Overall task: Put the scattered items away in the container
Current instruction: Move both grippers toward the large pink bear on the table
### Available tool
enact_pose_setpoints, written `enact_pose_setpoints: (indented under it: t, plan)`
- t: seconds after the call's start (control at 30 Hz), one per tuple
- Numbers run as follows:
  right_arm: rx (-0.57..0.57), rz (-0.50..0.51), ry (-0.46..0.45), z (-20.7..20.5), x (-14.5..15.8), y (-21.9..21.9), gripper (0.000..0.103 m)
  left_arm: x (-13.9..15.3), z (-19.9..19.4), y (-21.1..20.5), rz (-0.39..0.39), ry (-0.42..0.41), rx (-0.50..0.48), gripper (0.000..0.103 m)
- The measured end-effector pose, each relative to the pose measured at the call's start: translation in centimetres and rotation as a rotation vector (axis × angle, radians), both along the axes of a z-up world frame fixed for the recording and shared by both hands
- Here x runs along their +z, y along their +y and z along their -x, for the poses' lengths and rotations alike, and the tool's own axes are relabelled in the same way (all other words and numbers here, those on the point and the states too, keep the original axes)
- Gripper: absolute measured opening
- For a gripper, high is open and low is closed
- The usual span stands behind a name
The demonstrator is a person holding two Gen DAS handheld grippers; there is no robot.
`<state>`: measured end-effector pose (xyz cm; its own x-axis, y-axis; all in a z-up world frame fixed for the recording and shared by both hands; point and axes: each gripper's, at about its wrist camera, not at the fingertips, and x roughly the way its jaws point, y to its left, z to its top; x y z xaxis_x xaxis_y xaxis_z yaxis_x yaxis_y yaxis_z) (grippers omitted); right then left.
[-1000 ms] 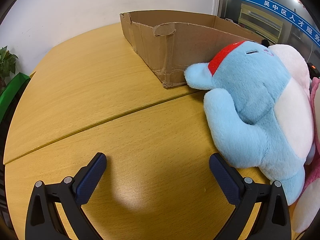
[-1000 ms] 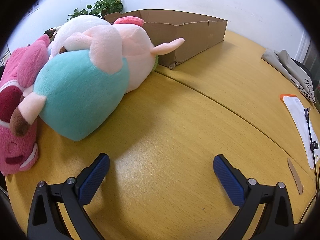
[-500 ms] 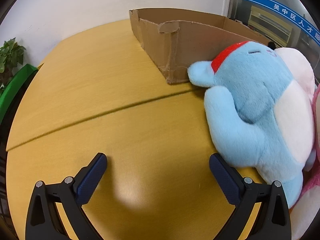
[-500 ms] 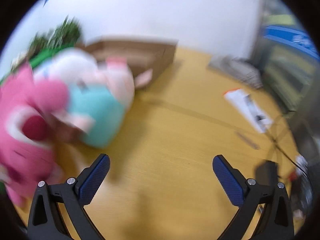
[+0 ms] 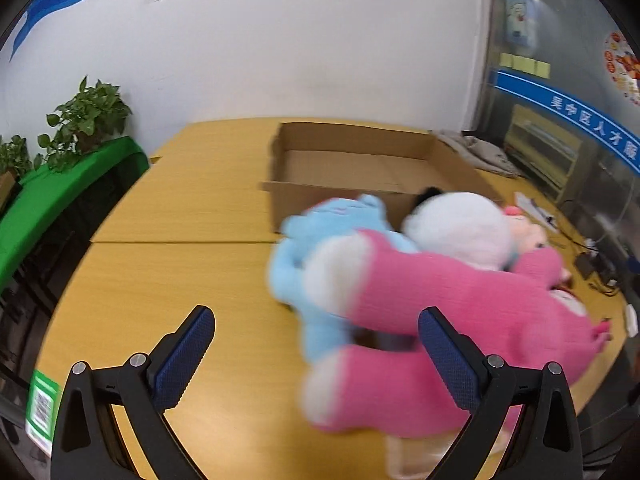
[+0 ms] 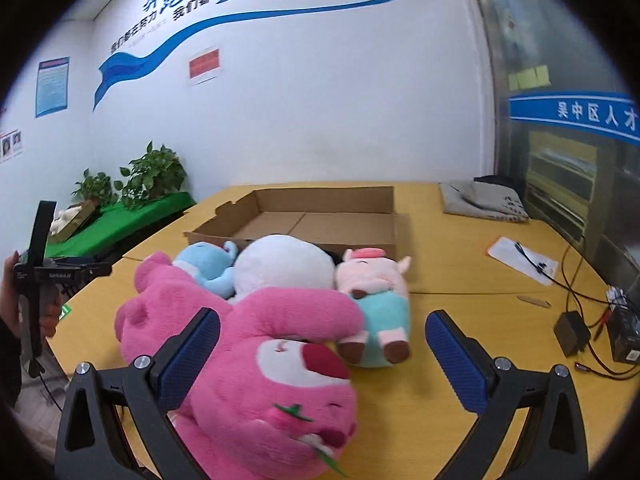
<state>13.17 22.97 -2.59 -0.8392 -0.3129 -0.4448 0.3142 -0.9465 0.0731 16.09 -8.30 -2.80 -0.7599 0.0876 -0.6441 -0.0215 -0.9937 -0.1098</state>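
The cardboard box (image 6: 316, 216) sits open at the far middle of the yellow surface (image 6: 460, 276), its floor bare, and 4 plush toys lie bunched just in front of its near wall. The big pink plush (image 6: 256, 360) is nearest, sprawled on its back; behind it to the left is the light blue plush (image 6: 208, 264), in the middle the white plush (image 6: 284, 266), and to the right the small pig plush (image 6: 374, 288) in teal, touching its neighbours. The right tongs (image 6: 322, 360) hang above the pink plush with their blue pads wide apart, gripping nothing. The left tongs (image 5: 316, 356) are likewise spread apart and empty, over the surface at the left edge of the pile, where the view is blurred. A folded grey cloth (image 6: 482, 202) lies at the far right, with a white paper (image 6: 522, 262) and black cables (image 6: 576, 300) nearer on the right. Potted plants (image 6: 154, 174) stand on a green ledge at the far left.
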Motion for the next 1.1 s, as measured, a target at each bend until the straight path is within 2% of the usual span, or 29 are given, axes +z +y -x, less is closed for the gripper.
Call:
enact_pose_setpoints:
  t: [0.13, 0.23, 0.3, 0.37, 0.47, 0.57, 0.7, 0.97, 1.1]
  plan:
    - [0.033, 0.022, -0.028, 0.1, 0.2, -1.6, 0.102, 0.2, -0.9, 5.8, -0.043, -0.027, -0.090, 0.103]
    - [0.051, 0.071, -0.098, 0.6, 0.1, -1.9, 0.102, 0.6, -0.9, 8.8, 0.005, -0.063, -0.141, 0.103]
    - [0.062, 0.067, -0.148, 0.9, -0.2, -2.2, 0.102, 1.2, -0.8, 9.9, 0.030, -0.057, -0.136, 0.103]
    - [0.060, 0.046, -0.182, 1.2, -0.6, -2.5, 0.102, 1.7, -1.0, 10.6, 0.021, -0.048, -0.133, 0.103]
    - [0.042, 0.023, -0.239, 1.7, -1.1, -2.7, 0.102, 1.9, -1.2, 11.0, -0.008, -0.040, -0.139, 0.103]
    - [0.018, -0.019, -0.254, 1.6, -1.4, -3.1, 0.102, 1.7, -1.6, 11.1, -0.009, -0.036, -0.130, 0.103]
    - [0.006, -0.057, -0.245, 0.9, -1.5, -4.3, 0.102, 1.5, -2.0, 10.4, -0.039, -0.033, -0.146, 0.103]
    - [-0.076, -0.029, -0.206, -0.2, -0.8, -6.1, 0.102, 1.5, -1.0, 8.3, -0.055, -0.054, -0.206, 0.103]
    - [-0.098, -0.042, -0.217, -0.6, -0.8, -6.7, 0.102, 1.1, -0.4, 7.9, -0.061, -0.060, -0.228, 0.103]
